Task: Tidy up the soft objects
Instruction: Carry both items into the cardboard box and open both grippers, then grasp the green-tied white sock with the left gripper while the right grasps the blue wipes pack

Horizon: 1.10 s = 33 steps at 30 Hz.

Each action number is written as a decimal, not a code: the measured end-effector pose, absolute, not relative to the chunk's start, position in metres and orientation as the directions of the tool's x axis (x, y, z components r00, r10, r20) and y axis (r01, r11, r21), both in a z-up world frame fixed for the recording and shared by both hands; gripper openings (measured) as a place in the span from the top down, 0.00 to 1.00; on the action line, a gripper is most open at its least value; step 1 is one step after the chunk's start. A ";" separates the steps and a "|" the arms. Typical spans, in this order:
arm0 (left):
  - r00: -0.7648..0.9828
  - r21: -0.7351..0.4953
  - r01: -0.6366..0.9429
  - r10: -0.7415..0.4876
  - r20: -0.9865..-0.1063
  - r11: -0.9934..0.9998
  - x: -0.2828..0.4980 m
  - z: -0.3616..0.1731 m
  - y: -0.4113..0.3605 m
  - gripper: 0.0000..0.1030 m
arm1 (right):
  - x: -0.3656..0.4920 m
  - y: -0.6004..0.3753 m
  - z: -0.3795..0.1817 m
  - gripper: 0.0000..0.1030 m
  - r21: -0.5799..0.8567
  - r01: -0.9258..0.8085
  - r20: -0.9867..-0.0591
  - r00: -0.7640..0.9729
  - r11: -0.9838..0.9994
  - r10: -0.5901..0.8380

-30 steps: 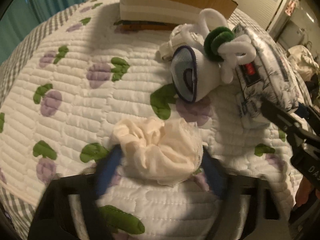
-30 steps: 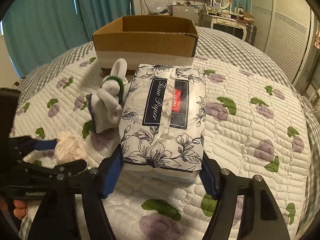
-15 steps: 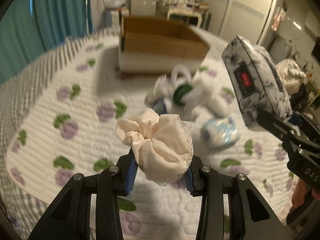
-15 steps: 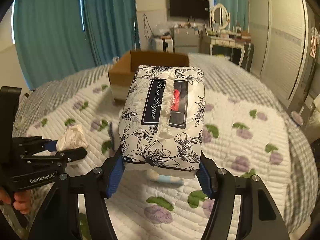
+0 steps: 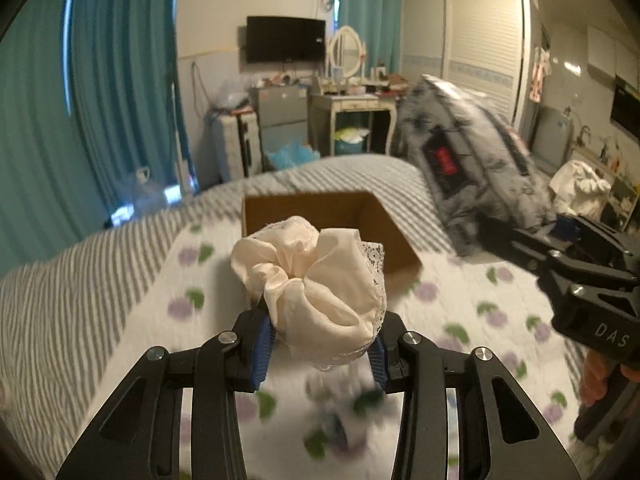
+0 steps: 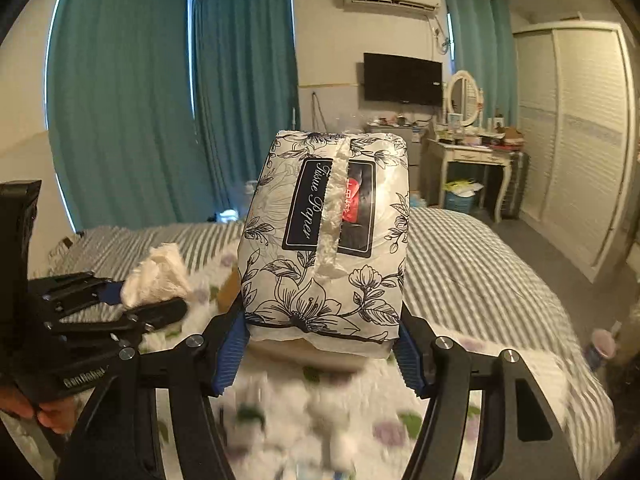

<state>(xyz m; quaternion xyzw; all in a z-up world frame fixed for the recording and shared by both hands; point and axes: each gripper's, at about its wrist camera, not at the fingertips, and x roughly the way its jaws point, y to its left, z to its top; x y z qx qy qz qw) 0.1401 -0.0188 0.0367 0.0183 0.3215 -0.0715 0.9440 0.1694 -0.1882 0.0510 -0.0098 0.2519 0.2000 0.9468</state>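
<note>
My left gripper [image 5: 320, 350] is shut on a cream scrunchie [image 5: 312, 280] and holds it in the air in front of the open cardboard box [image 5: 392, 236] on the bed. My right gripper [image 6: 322, 352] is shut on a floral tissue paper pack [image 6: 326, 236], held high over the bed. The pack also shows blurred at the right of the left wrist view [image 5: 472, 160]. The scrunchie and left gripper show at the left of the right wrist view [image 6: 156, 276]. The box is mostly hidden behind the pack in the right wrist view.
The quilted bed cover [image 5: 460, 304] with purple and green print lies below, with blurred soft items [image 5: 336, 424] on it. Teal curtains [image 6: 132, 120], a wall TV [image 6: 402, 79], a dressing table [image 6: 472, 156] and a wardrobe [image 6: 576, 160] stand beyond the bed.
Both grippers have risen from the bed and moved toward the box, carrying the scrunchie and the tissue pack. The plush toy and other items have dropped below view.
</note>
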 end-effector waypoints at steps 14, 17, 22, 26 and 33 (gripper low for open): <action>0.718 0.037 0.185 -0.109 -0.688 0.982 0.272 -0.031 -0.018 0.60 | 0.330 -0.174 -0.037 0.37 0.247 -0.373 -0.602 0.664 0.894 0.443; 0.717 0.045 0.185 -0.104 -0.689 0.982 0.275 -0.035 -0.020 0.42 | 0.334 -0.186 -0.045 0.27 0.308 -0.344 -0.598 0.655 0.887 0.462; 0.736 0.036 0.148 -0.086 -0.671 0.988 0.259 -0.019 -0.024 0.12 | 0.318 -0.203 -0.028 0.20 0.273 -0.310 -0.585 0.698 0.911 0.413; 0.746 0.032 0.136 -0.081 -0.661 0.990 0.239 0.007 -0.022 0.12 | 0.288 -0.219 0.015 0.17 0.221 -0.280 -0.558 0.749 0.934 0.357; 0.823 0.060 0.171 -0.109 -0.558 0.984 0.155 0.082 -0.023 0.12 | 0.201 -0.232 0.097 0.10 0.107 -0.270 -0.490 0.823 0.957 0.287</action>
